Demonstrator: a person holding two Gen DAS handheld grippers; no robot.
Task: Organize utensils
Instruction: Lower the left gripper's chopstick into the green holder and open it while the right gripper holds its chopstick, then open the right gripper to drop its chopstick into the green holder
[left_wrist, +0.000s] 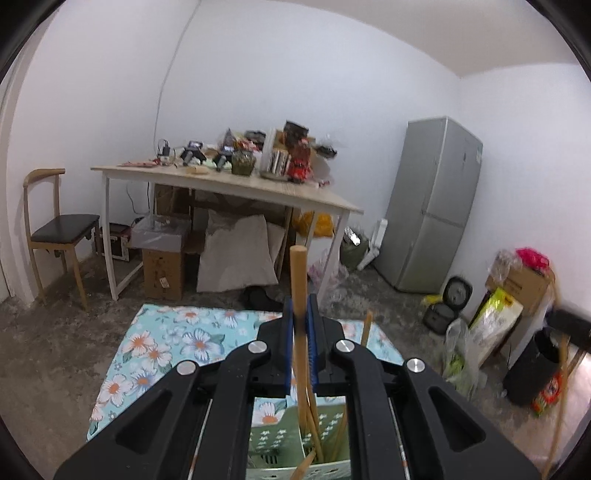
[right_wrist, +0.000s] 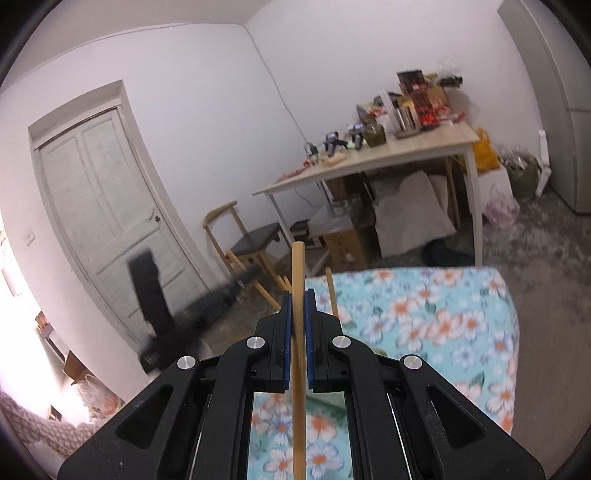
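Note:
In the left wrist view my left gripper (left_wrist: 300, 301) is shut on a thick wooden utensil handle (left_wrist: 298, 273) that stands upright between the blue pads. Its lower end runs down into a pale green perforated utensil basket (left_wrist: 273, 428) with several other wooden utensils in it. A second wooden stick (left_wrist: 366, 326) pokes up to the right. In the right wrist view my right gripper (right_wrist: 297, 297) is shut on a thin wooden stick (right_wrist: 297, 266), held upright over the flowered tablecloth (right_wrist: 424, 317). Another wooden stick (right_wrist: 331, 291) rises just to the right.
The flowered cloth (left_wrist: 159, 343) covers a low table. Beyond it stand a cluttered wooden table (left_wrist: 229, 181), a chair (left_wrist: 55, 236), a grey fridge (left_wrist: 432, 206), boxes and bags on the floor, and a black bin (left_wrist: 532, 365). A white door (right_wrist: 107, 206) is on the left.

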